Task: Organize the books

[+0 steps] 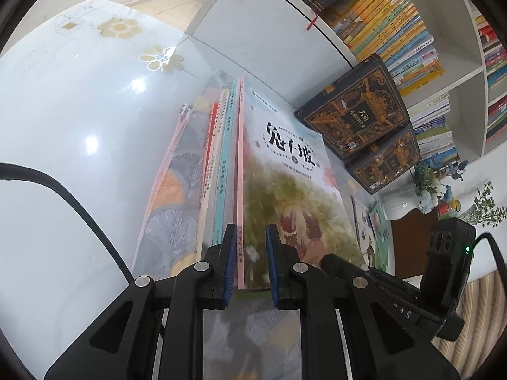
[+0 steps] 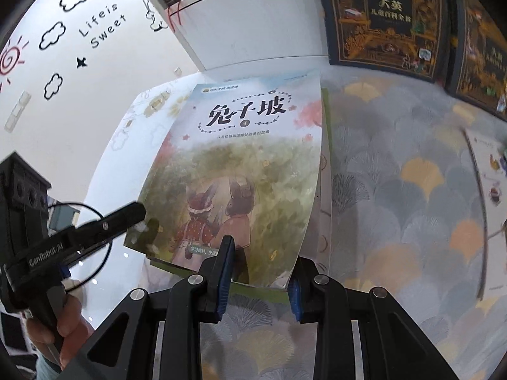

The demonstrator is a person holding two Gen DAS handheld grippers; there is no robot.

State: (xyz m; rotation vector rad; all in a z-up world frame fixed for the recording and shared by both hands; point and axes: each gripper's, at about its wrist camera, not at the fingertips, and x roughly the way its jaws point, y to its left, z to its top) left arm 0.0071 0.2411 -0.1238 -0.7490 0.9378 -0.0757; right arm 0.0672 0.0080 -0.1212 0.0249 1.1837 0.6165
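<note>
Looks like a home reading corner or a child's room. On the far right, a white compartmented bookshelf packed tight with rows of thin colourful paperback spines. Near it, a white vase of blue artificial flowers. On the far left, a white wall with cloud, sun and star stickers and the words "Life is Sweet". Underneath, a fan-leaf patterned tablecloth in grey and orange over a glossy white tabletop with gold flower prints.

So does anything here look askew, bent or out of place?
Yes. The rabbit book on top of the stack bows: its front cover curves between the left gripper at the spine and the right gripper at the bottom edge. A loose book lies apart on the patterned cloth.
</note>
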